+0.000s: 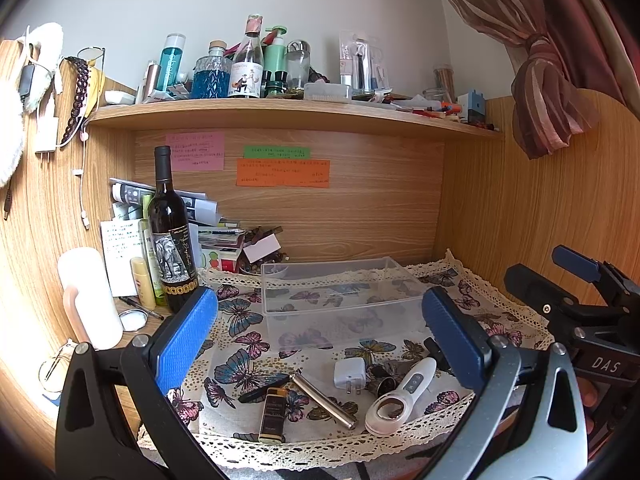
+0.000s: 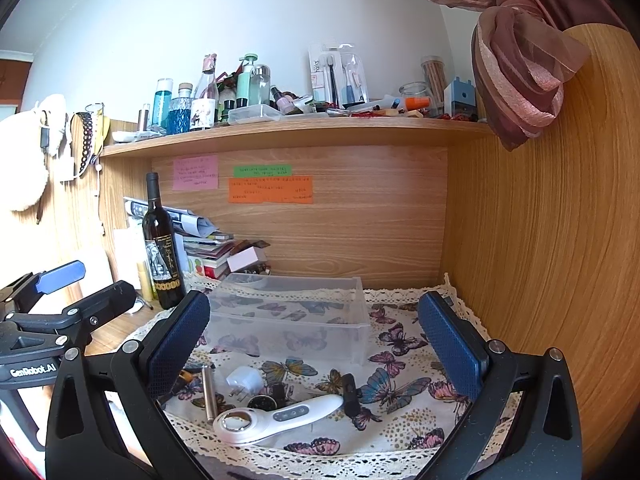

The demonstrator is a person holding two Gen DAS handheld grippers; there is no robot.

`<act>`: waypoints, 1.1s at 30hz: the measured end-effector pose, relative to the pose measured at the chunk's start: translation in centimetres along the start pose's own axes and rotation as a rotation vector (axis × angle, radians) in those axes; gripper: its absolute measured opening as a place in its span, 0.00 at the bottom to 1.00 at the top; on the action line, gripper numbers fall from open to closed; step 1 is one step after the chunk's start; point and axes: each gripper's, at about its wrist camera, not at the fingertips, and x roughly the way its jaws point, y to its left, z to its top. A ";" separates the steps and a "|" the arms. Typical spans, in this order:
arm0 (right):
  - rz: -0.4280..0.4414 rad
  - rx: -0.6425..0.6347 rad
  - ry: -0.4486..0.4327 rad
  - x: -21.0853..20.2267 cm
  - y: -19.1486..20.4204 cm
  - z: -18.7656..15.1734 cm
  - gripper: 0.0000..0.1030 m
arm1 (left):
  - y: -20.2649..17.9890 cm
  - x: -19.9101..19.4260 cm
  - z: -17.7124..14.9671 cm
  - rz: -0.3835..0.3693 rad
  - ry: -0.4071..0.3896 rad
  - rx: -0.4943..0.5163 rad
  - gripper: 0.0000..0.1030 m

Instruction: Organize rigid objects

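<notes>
A clear plastic bin [image 1: 340, 286] [image 2: 292, 312] stands empty on the butterfly cloth [image 1: 248, 344] at the back. In front of it lie a white handheld device with a ring head [image 1: 400, 398] [image 2: 276, 416], a white plug adapter [image 1: 350, 374] [image 2: 245, 382], a metal rod [image 1: 326, 402] [image 2: 208, 394], a black-and-gold tube [image 1: 273, 414], and a small black item [image 2: 350, 394]. My left gripper [image 1: 320, 336] is open above these items, holding nothing. My right gripper [image 2: 314, 340] is open and empty, just in front of the bin.
A dark wine bottle [image 1: 170, 236] [image 2: 160, 248] stands at the left beside stacked papers [image 1: 216, 232] and small tubes. A wooden shelf [image 1: 280, 114] crowded with bottles runs overhead. A wooden side wall [image 2: 540, 260] closes the right. A curtain [image 1: 548, 92] hangs there.
</notes>
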 end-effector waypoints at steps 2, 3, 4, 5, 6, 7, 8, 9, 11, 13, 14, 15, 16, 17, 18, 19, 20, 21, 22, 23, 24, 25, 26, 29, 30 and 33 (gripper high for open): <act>-0.001 -0.001 -0.002 0.0 0.0 0.0 1.00 | 0.0 0.0 0.0 0.000 0.000 0.000 1.00; -0.002 -0.001 -0.003 0.0 0.0 0.0 1.00 | 0.0 0.0 0.0 0.000 0.000 0.000 1.00; -0.001 -0.002 -0.004 0.0 0.0 0.1 1.00 | 0.0 0.0 0.0 0.000 0.000 0.000 1.00; 0.002 -0.002 -0.005 -0.1 0.0 0.1 1.00 | 0.0 0.0 0.0 0.000 0.000 0.000 1.00; 0.002 -0.002 -0.007 -0.1 0.0 0.1 1.00 | 0.0 0.0 0.0 -0.002 0.001 -0.001 1.00; 0.003 -0.001 -0.009 -0.1 0.1 0.1 1.00 | 0.0 0.0 0.0 -0.003 0.001 -0.001 1.00; 0.005 -0.001 -0.009 -0.1 0.1 0.1 1.00 | -0.1 0.1 0.1 -0.005 0.002 -0.001 1.00; 0.009 0.000 -0.010 -0.1 0.1 0.1 1.00 | -0.2 0.1 0.1 -0.006 0.002 0.000 1.00; 0.015 -0.002 -0.014 -0.1 0.2 0.1 1.00 | -0.4 0.2 0.1 -0.007 0.001 0.004 1.00; 0.018 -0.005 -0.016 -0.1 0.3 0.1 1.00 | -0.5 0.2 0.2 -0.007 -0.001 0.007 1.00; 0.020 -0.007 -0.016 0.0 0.3 0.1 1.00 | -0.4 0.2 0.3 -0.008 -0.002 0.006 1.00; 0.022 -0.007 -0.015 0.0 0.3 0.1 1.00 | -0.4 0.3 0.3 -0.010 -0.003 0.006 1.00; 0.024 -0.008 -0.015 0.0 0.3 0.1 1.00 | -0.4 0.3 0.3 -0.011 -0.003 0.004 1.00; 0.025 -0.008 -0.013 0.1 0.3 0.0 1.00 | -0.3 0.4 0.3 -0.013 -0.002 0.002 1.00; 0.027 -0.007 -0.010 0.2 0.3 0.0 1.00 | -0.3 0.4 0.3 -0.017 -0.001 0.000 1.00; 0.027 -0.006 -0.009 0.2 0.3 0.0 1.00 | -0.2 0.5 0.2 -0.021 -0.002 -0.002 1.00; 0.027 -0.004 -0.008 0.3 0.3 -0.1 1.00 | -0.1 0.5 0.2 -0.023 -0.002 -0.006 1.00; 0.027 -0.003 -0.008 0.4 0.3 -0.1 1.00 | 0.0 0.6 0.2 -0.024 -0.001 -0.009 1.00; 0.027 -0.001 -0.007 0.4 0.2 -0.2 1.00 | 0.2 0.7 0.1 -0.023 0.001 -0.015 1.00; 0.029 0.001 -0.003 0.6 0.1 -0.3 1.00 | 0.5 0.9 0.0 -0.022 0.006 -0.024 1.00; 0.031 0.002 0.006 0.8 0.0 -0.5 1.00 | 0.7 1.1 -0.1 -0.020 0.014 -0.031 0.99; 0.032 0.006 0.017 1.0 -0.1 -0.7 1.00 | 1.1 1.3 -0.2 -0.016 0.025 -0.041 0.93; 0.029 0.010 0.031 1.3 -0.2 -0.9 0.96 | 1.5 1.7 -0.4 -0.011 0.042 -0.050 0.85; 0.036 0.020 0.098 2.5 -0.4 -1.8 0.81 | 2.9 3.0 -1.3 -0.006 0.112 -0.090 0.81; 0.043 0.023 0.133 3.2 -0.4 -2.3 0.79 | 3.4 3.4 -1.7 -0.003 0.132 -0.102 0.79; 0.067 0.026 0.210 4.6 -0.2 -3.6 0.75 | 4.4 4.6 -3.2 0.023 0.198 -0.115 0.74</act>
